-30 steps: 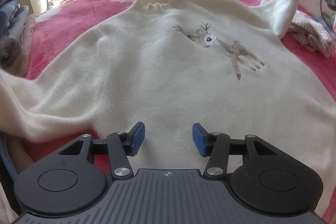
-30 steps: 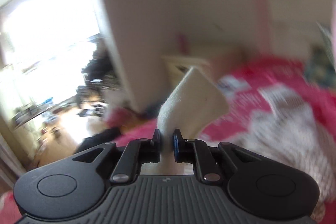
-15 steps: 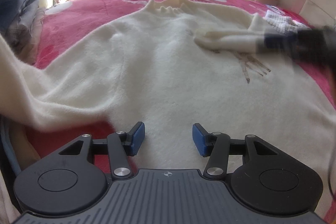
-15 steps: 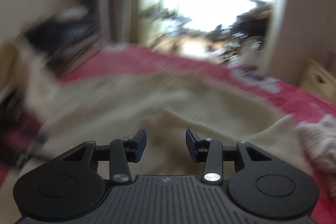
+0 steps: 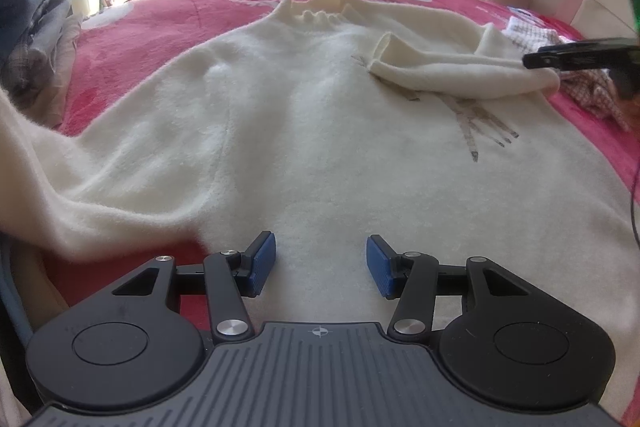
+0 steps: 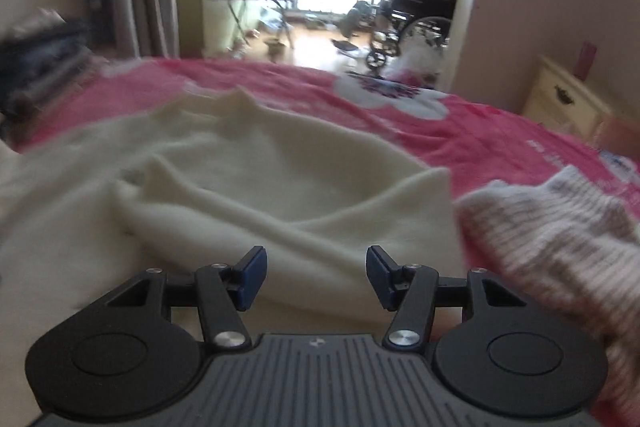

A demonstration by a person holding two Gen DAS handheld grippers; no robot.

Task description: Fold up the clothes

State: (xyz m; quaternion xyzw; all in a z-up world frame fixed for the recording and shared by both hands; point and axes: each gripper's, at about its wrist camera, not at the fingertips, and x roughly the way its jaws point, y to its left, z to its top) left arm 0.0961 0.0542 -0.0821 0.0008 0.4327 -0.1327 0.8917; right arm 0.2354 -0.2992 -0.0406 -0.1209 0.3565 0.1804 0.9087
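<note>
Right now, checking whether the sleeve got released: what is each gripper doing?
Left gripper: open, holding nothing, over the sweater.
Right gripper: open, holding nothing; folded sleeve lies free.

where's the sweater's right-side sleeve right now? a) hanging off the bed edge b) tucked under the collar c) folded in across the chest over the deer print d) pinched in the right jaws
c, the sleeve lies across the cream sweater, partly covering the deer print, and the right gripper is open with nothing in it.
</note>
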